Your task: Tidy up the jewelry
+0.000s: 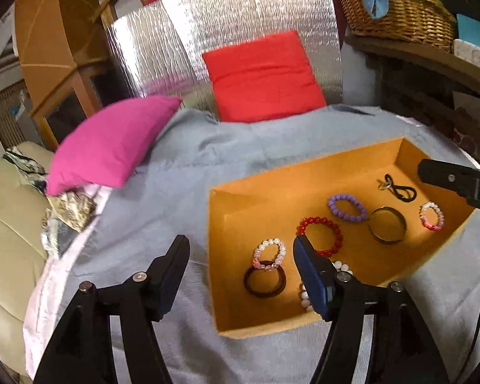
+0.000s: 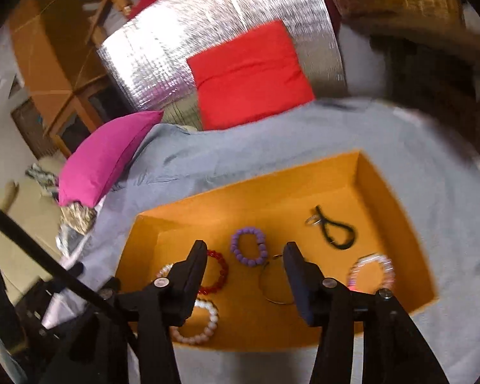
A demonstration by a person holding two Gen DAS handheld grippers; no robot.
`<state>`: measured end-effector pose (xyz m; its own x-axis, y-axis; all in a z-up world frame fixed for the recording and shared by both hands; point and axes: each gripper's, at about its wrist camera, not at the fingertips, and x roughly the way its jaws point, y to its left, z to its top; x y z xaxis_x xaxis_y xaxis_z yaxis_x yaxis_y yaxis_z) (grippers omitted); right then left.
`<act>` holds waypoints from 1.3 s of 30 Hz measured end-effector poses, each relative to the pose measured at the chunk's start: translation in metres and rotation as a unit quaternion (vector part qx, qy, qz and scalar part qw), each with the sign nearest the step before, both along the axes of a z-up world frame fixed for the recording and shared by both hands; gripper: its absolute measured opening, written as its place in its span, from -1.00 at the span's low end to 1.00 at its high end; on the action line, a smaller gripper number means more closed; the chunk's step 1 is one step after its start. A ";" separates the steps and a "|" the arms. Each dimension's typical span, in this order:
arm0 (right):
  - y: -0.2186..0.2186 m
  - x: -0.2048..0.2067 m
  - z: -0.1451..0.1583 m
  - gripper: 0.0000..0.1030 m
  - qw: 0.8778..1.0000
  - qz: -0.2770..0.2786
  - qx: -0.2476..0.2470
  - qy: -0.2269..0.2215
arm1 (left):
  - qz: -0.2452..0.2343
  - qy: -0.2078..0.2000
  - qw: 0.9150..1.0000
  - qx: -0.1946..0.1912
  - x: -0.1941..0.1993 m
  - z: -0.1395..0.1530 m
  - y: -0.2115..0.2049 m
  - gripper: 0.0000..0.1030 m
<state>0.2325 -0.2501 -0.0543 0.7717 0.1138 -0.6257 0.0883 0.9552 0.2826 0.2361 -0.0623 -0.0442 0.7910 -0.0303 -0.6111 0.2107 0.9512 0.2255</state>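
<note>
All the bracelets (image 1: pixel 320 235) are already sat in the orange box (image 1: pixel 227 211), both grippers' fingers (image 2: pixel 196 265) are held apart and empty, so pieces probably should be spaced out gently.

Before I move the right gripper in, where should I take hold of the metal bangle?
Grip the metal bangle across its thin wall at the far, exposed rim, one finger inside the ring, coming straight down. It lies flat in the orange box, so a side approach likely finds nothing to pinch.
</note>
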 end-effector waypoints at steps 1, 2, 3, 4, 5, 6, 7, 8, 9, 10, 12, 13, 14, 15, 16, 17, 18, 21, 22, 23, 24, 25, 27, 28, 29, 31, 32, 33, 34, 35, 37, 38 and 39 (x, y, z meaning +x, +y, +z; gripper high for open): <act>0.001 -0.009 0.006 0.20 1.000 -0.003 -0.014 -0.008 | 0.002 -0.006 1.000 -0.003 -0.005 0.005 0.002 0.37; 0.003 -0.016 0.012 0.22 0.999 -0.004 -0.028 -0.014 | 0.004 -0.011 1.000 -0.007 -0.010 0.010 0.004 0.44; 0.005 -0.023 0.017 0.22 0.999 -0.005 -0.041 -0.018 | 0.006 -0.017 1.000 -0.011 -0.015 0.015 0.005 0.50; 0.008 -0.031 0.024 0.23 0.998 -0.008 -0.062 -0.021 | 0.007 -0.022 1.000 -0.014 -0.019 0.018 0.006 0.51; 0.011 -0.036 0.027 0.24 0.997 -0.010 -0.074 -0.022 | 0.006 -0.029 0.999 -0.019 -0.026 0.024 0.007 0.52; 0.013 -0.043 0.032 0.25 0.996 -0.013 -0.088 -0.023 | 0.006 -0.034 0.999 -0.021 -0.031 0.029 0.008 0.53; 0.016 -0.052 0.036 0.27 0.994 -0.018 -0.105 -0.024 | 0.004 -0.039 0.999 -0.025 -0.036 0.033 0.009 0.53; 0.017 -0.060 0.039 0.31 0.993 -0.021 -0.114 -0.025 | 0.003 -0.043 0.999 -0.029 -0.040 0.038 0.009 0.54; 0.017 -0.067 0.041 0.35 0.992 -0.026 -0.121 -0.025 | 0.004 -0.046 0.998 -0.032 -0.044 0.040 0.009 0.55; 0.018 -0.077 0.041 0.38 0.991 -0.035 -0.129 -0.020 | 0.005 -0.050 0.998 -0.036 -0.047 0.044 0.010 0.57; 0.017 -0.088 0.040 0.38 0.990 -0.042 -0.131 -0.013 | 0.010 -0.055 0.997 -0.045 -0.054 0.050 0.011 0.65; 0.017 -0.094 0.040 0.39 0.990 -0.048 -0.132 -0.006 | 0.012 -0.055 0.997 -0.047 -0.056 0.052 0.011 0.67; 0.017 -0.096 0.040 0.39 0.990 -0.051 -0.133 -0.002 | 0.013 -0.056 0.997 -0.048 -0.058 0.054 0.011 0.68; 0.017 -0.098 0.040 0.39 0.990 -0.053 -0.133 0.003 | 0.016 -0.055 0.997 -0.047 -0.059 0.054 0.011 0.68; 0.018 -0.097 0.041 0.39 0.990 -0.052 -0.131 0.005 | 0.019 -0.053 0.997 -0.046 -0.059 0.054 0.011 0.68; 0.018 -0.096 0.042 0.39 0.990 -0.048 -0.131 0.006 | 0.020 -0.049 0.998 -0.045 -0.059 0.054 0.011 0.68; 0.019 -0.096 0.044 0.39 0.990 -0.045 -0.132 0.007 | 0.023 -0.046 0.998 -0.043 -0.058 0.053 0.010 0.68; 0.021 -0.093 0.047 0.39 0.990 -0.041 -0.135 0.004 | 0.035 -0.040 0.998 -0.047 -0.057 0.051 0.011 0.68; 0.022 -0.092 0.048 0.39 0.990 -0.039 -0.135 0.002 | 0.037 -0.037 0.997 -0.051 -0.056 0.051 0.013 0.68; 0.023 -0.091 0.048 0.39 0.990 -0.039 -0.136 0.002 | 0.038 -0.034 0.997 -0.054 -0.055 0.050 0.014 0.68; 0.023 -0.090 0.047 0.39 0.990 -0.040 -0.137 0.002 | 0.039 -0.029 0.997 -0.057 -0.053 0.050 0.015 0.68; 0.024 -0.089 0.047 0.39 0.990 -0.040 -0.138 0.002 | 0.040 -0.026 0.997 -0.057 -0.052 0.049 0.015 0.68; 0.025 -0.086 0.044 0.39 0.990 -0.040 -0.139 0.006 | 0.040 -0.027 0.997 -0.055 -0.052 0.048 0.016 0.68; 0.025 -0.085 0.043 0.39 0.990 -0.040 -0.136 0.008 | 0.041 -0.028 0.997 -0.053 -0.053 0.048 0.016 0.68; 0.025 -0.084 0.042 0.39 0.990 -0.039 -0.134 0.009 | 0.042 -0.027 0.997 -0.052 -0.053 0.048 0.016 0.68; 0.026 -0.084 0.042 0.39 0.990 -0.038 -0.134 0.011 | 0.043 -0.027 0.997 -0.052 -0.054 0.048 0.017 0.68; 0.026 -0.084 0.043 0.39 0.990 -0.037 -0.135 0.010 | 0.044 -0.026 0.997 -0.052 -0.054 0.048 0.018 0.68; 0.027 -0.084 0.043 0.39 0.990 -0.036 -0.135 0.010 | 0.044 -0.025 0.997 -0.053 -0.055 0.048 0.018 0.68; 0.028 -0.084 0.043 0.39 0.990 -0.034 -0.133 0.011 | 0.043 -0.024 0.997 -0.053 -0.056 0.048 0.018 0.68; 0.029 -0.084 0.043 0.39 0.991 -0.032 -0.132 0.011 | 0.042 -0.023 0.997 -0.053 -0.057 0.048 0.019 0.68; 0.032 -0.084 0.043 0.39 0.991 -0.029 -0.132 0.011 | 0.042 -0.023 0.998 -0.051 -0.058 0.048 0.020 0.68; 0.033 -0.084 0.043 0.39 0.991 -0.029 -0.133 0.011 | 0.043 -0.022 0.998 -0.051 -0.059 0.048 0.021 0.68; 0.034 -0.084 0.043 0.39 0.991 -0.028 -0.133 0.011 | 0.043 -0.022 0.997 -0.052 -0.059 0.048 0.021 0.68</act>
